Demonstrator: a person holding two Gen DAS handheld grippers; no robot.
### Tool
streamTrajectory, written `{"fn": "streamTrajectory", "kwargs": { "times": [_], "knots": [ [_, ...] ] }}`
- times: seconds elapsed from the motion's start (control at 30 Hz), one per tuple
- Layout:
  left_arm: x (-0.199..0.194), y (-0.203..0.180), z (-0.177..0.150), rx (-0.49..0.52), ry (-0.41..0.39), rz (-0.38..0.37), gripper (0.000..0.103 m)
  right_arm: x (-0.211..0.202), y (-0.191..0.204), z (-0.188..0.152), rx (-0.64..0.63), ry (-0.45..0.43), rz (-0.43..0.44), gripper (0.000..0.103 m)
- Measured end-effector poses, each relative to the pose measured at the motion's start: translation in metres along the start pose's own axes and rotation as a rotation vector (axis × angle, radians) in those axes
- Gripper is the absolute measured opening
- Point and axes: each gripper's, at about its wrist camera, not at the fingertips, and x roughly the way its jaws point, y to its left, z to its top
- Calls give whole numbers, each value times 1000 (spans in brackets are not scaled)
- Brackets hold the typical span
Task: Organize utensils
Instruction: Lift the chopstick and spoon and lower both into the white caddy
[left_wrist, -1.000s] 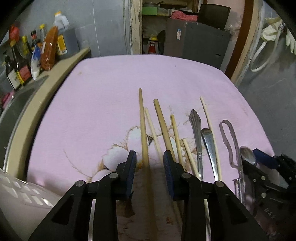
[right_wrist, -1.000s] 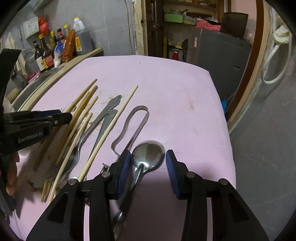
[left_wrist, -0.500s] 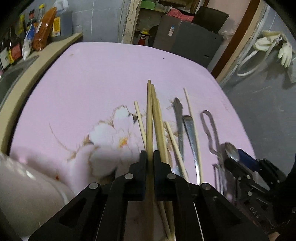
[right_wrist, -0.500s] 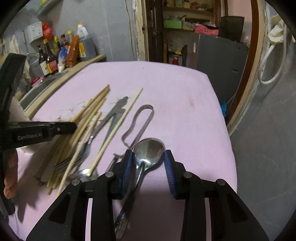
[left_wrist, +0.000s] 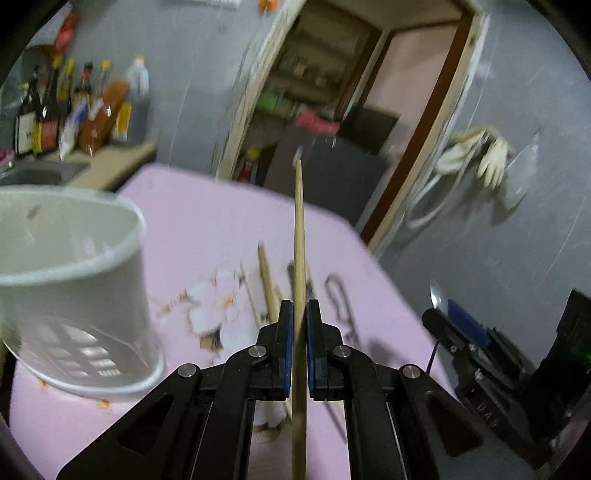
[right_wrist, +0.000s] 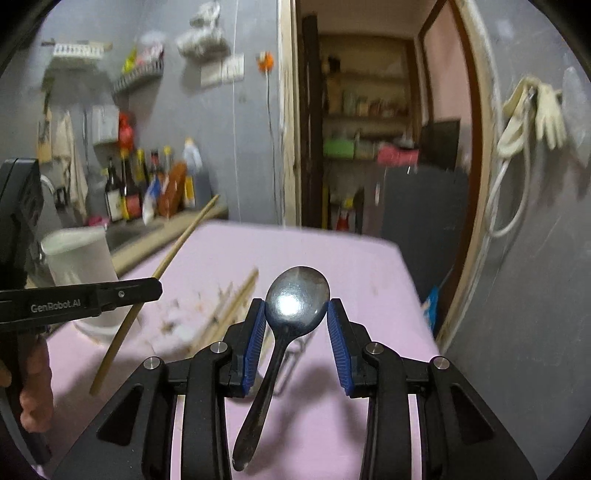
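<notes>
- The left gripper (left_wrist: 299, 345) has its blue pads pressed tight on a wooden chopstick (left_wrist: 298, 236), held clear above the pink cloth (left_wrist: 207, 229) with its far tip pointing toward the doorway.
- To its left on the cloth stands a white holder (left_wrist: 70, 291), upright and open at the top, near the gripper but not touching it.
- Below the raised stick, more chopsticks (left_wrist: 266, 275) and a bent metal loop (left_wrist: 341, 299) lie on the cloth; other pieces there are too blurred to name.
- The right gripper (right_wrist: 296, 325) pinches a metal spoon (right_wrist: 297, 295) by the sides of its bowl, handle hanging back and down between the jaws, off the cloth.
</notes>
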Motion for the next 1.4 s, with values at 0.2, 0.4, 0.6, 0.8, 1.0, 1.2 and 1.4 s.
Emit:
{"fn": "streamTrajectory", "kwargs": {
  "times": [0.2,0.4,0.6,0.8,1.0,1.2,1.4],
  "knots": [
    [-40,0,31,38,-198,16,4,-22,28,27,-37,-216,-22,31],
    [-85,26,65,38,-341,52,4,-22,66,66,-41,-379,38,31],
    [-112,90,97,-12,-426,110,4,-3,106,96,-4,-451,165,31],
    [-116,151,105,-93,-484,182,4,28,141,106,35,-449,230,31],
    [-111,178,90,-129,-502,242,4,50,169,86,-51,-425,213,31],
    [-98,178,67,-126,-500,314,4,67,185,67,-120,-363,210,31],
    [-92,163,48,-94,-463,368,4,73,188,55,-160,-283,226,32]
  ]
}}
